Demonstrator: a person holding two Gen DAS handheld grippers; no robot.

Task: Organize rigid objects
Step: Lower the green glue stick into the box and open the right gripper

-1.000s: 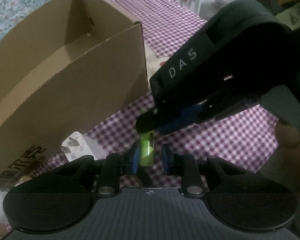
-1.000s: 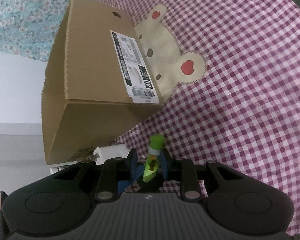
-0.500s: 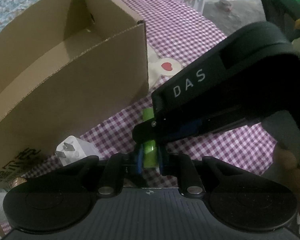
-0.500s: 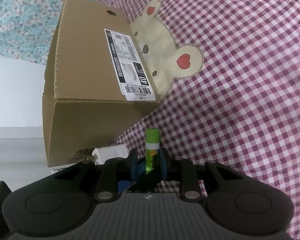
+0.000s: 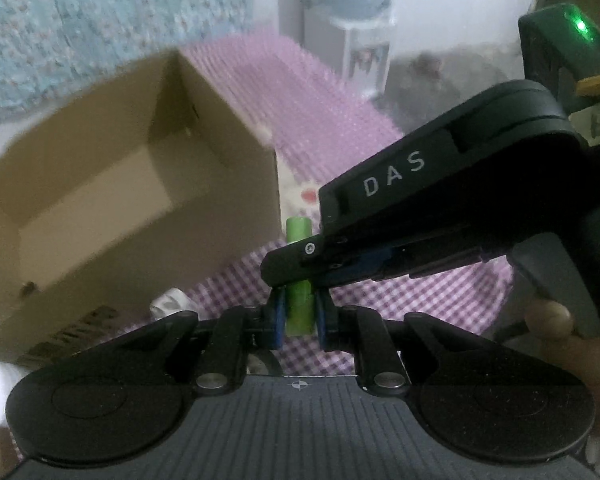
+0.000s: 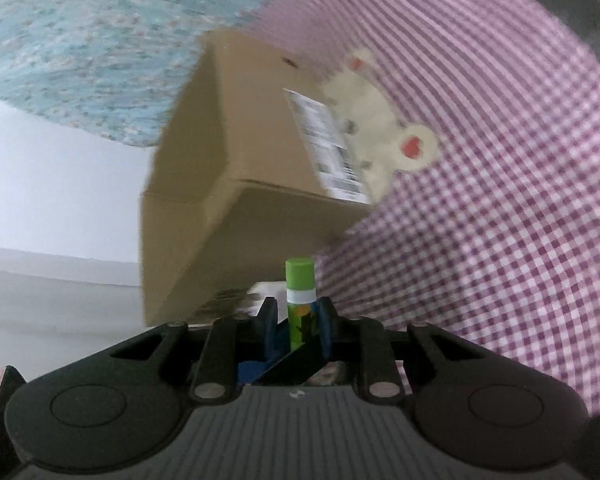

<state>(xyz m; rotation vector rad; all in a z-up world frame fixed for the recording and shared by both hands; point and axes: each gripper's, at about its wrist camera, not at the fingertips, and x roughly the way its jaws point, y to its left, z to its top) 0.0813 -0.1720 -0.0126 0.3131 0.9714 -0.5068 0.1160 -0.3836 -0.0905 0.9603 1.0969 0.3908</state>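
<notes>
Your left gripper (image 5: 298, 320) is holding the lower part of the green glue stick (image 5: 299, 308) with its jaws closed on it. Your right gripper (image 6: 298, 316) is also pressing its jaws on the same stick, higher up, and they have just been closing a little. The stick is standing upright, in the air, just beside the near corner of the open cardboard box (image 5: 132, 200), above the checked cloth (image 6: 500, 220). A white plug adapter (image 5: 168, 302) is lying near the box.

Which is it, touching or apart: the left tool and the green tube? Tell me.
Touching. The left wrist view shows the left tool's blue pads pressed against both sides of the green tube.
</notes>
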